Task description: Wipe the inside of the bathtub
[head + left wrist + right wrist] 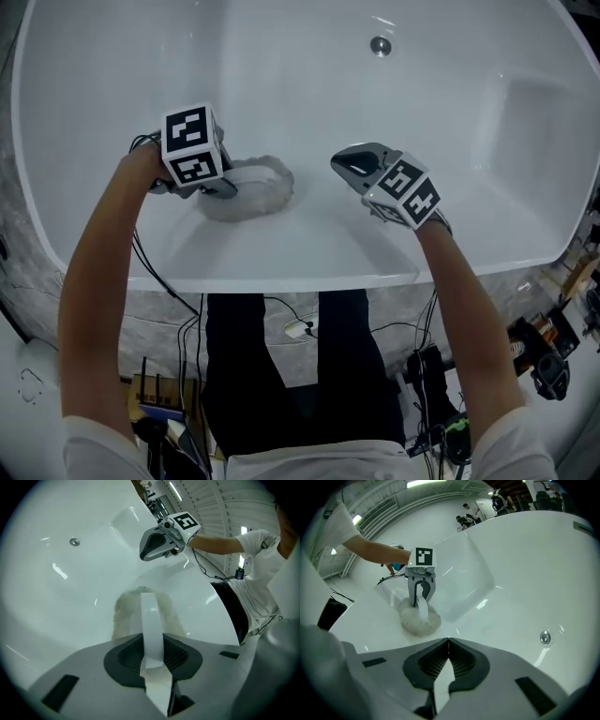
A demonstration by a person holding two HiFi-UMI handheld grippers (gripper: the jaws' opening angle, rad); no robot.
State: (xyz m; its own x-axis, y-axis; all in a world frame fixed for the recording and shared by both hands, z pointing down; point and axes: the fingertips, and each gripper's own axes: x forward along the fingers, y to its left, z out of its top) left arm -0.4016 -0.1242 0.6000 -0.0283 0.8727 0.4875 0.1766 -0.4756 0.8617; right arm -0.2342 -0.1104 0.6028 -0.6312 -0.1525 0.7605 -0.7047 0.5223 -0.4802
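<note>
Item 1 — bathtub: white and glossy. Its drain sits at the far end of the floor and serves as my reference point.

Item 2 — fluffy off-white pad: lies on the tub's inner surface, well short of the drain and to its left, on the slope toward the near rim. A white strap arches over its back.

Item 3 — my left gripper: at the pad, left of the drain, jaws clamped on the strap.

Item 4 — my right gripper: short of the drain and nearly in line with it. Jaws pressed together, nothing between them. I cannot tell whether the tips touch the tub.
</note>
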